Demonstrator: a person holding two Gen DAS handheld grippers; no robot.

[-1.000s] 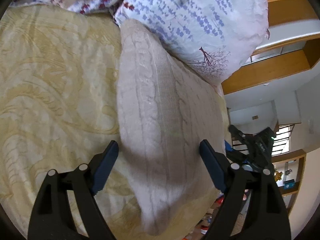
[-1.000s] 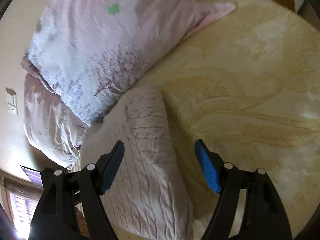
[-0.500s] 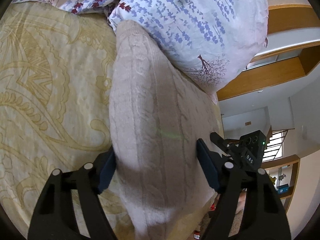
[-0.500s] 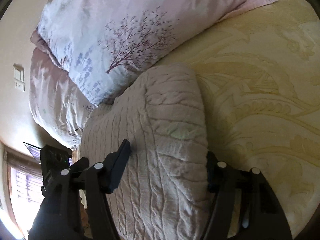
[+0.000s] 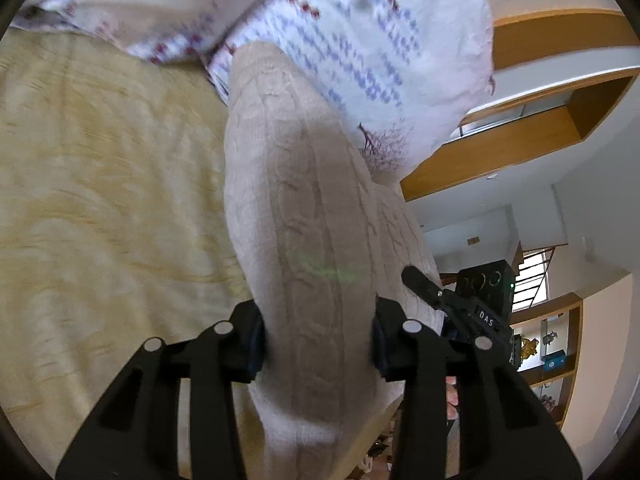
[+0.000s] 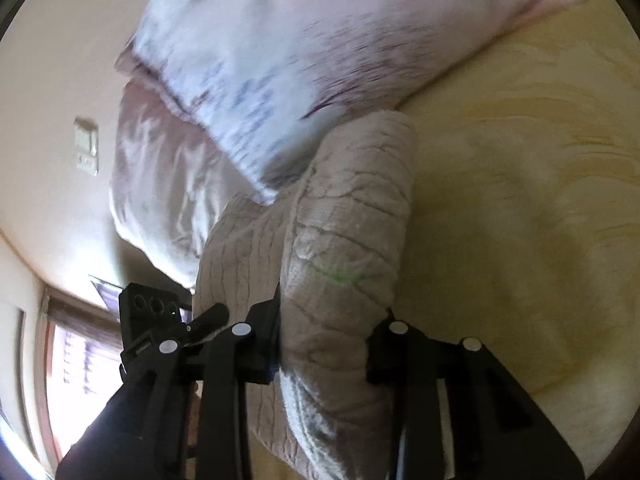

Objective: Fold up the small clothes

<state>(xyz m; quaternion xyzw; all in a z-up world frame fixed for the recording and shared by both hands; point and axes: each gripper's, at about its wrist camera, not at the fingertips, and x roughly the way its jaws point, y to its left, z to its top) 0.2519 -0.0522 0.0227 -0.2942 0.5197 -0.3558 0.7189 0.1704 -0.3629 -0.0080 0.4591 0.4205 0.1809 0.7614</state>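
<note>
Since a second ago, both pairs of fingers have been brought in from wide apart and are now clenched on the beige cable-knit sweater, which has been gathered into a thicker fold between them. On the left wrist view, the left gripper is seen clamped across the near end of the folded sweater, its fingers pressed into the knit on either side. On the right wrist view, the right gripper is closed on the sweater in the same way, with a bunched ridge of knit squeezed up between the fingers. The sweater is laid on the cream patterned bedspread, with its far end tucked against the floral pillow. Beyond the sweater, in the right wrist view, the same pillow is stacked over a second pinkish pillow, and the bedspread is spread to the right of the sweater. Just past the sweater's right edge, in the left wrist view, the other gripper's camera block is visible. Both views are blurred by motion.
</note>
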